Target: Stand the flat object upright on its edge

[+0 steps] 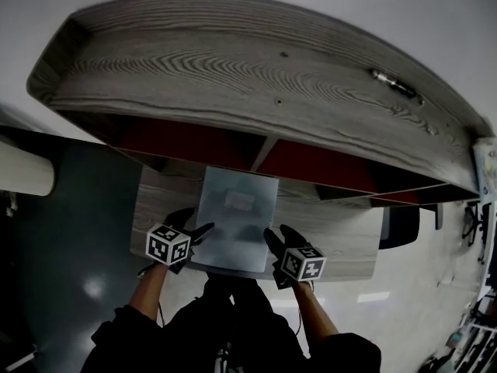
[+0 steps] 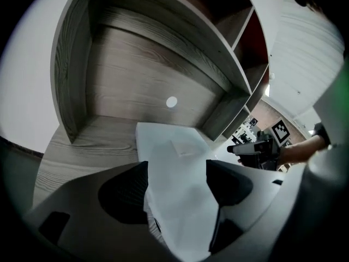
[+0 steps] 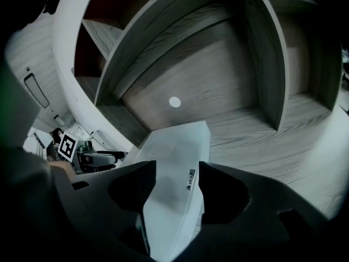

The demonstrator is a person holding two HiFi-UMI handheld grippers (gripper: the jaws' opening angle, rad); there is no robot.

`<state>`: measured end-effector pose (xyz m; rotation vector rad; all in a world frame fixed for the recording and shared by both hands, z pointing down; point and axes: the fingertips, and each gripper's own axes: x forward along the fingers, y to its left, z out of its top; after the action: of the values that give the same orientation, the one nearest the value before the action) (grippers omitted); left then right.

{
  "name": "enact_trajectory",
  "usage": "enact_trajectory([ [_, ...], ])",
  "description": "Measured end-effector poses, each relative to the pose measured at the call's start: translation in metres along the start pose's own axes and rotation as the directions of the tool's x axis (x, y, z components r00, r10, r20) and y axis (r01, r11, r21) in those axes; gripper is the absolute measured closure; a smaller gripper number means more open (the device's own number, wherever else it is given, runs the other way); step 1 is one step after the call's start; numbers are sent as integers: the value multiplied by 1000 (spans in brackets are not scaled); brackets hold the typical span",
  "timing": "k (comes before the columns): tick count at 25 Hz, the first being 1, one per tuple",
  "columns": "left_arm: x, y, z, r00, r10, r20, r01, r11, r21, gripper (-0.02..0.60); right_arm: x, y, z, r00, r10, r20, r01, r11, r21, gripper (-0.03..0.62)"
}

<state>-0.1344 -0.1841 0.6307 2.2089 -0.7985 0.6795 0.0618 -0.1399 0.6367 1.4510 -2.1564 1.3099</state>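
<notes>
Here the pale flat panel (image 1: 237,208) rests on the wooden table (image 1: 349,241), near its front edge and about midway along it, with a small label (image 1: 239,200) on the broad face. Its far end touches the tabletop; whether the near end is raised, I cannot tell. The left gripper (image 2: 176,167) sits at the panel's near left side with its jaws spread wide. The panel passes between them, close to both pads but not visibly squeezed. The right gripper (image 3: 176,165) mirrors it at the near right side, jaws likewise wide apart around the panel's edge, where a tiny tag (image 3: 191,179) shows. Just beyond the panel stands the back board (image 2: 136,86) of a shelf unit (image 1: 233,76), marked by a round white dot (image 2: 172,101). The unit's wide top overhangs the table, and red-backed compartments (image 1: 186,142) sit under it. Upright side walls (image 3: 267,64) close the bay to the left and right, well apart from the panel. A small metal piece (image 1: 392,82) lies on the shelf top at the far right.
</notes>
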Motion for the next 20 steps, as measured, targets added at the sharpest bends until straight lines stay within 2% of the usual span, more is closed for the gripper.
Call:
enact_trajectory([
  [4, 8, 7, -12, 1000, -10, -30, 9, 999, -45, 253, 7, -11, -11, 999, -1, -50, 5, 997, 77, 370],
  [7, 13, 13, -16, 999, -18, -43, 15, 996, -84, 253, 13, -15, -15, 998, 5, -67, 1, 996, 94, 370],
  [10, 20, 20, -21, 998, -37, -43, 30, 986, -162, 252, 20, -16, -15, 997, 34, -70, -28, 995, 91, 370],
  [13, 25, 25, -28, 997, -57, -52, 44, 974, -222, 250, 28, -21, -22, 995, 59, -85, -48, 990, 131, 370],
  [16, 29, 26, -32, 995, -71, -69, 53, 972, -228, 252, 31, -26, -28, 993, 48, -111, -31, 987, 155, 370],
  [20, 36, 29, -39, 991, -83, -107, 57, 973, -223, 252, 39, -23, -31, 986, 89, -139, -63, 982, 179, 370],
])
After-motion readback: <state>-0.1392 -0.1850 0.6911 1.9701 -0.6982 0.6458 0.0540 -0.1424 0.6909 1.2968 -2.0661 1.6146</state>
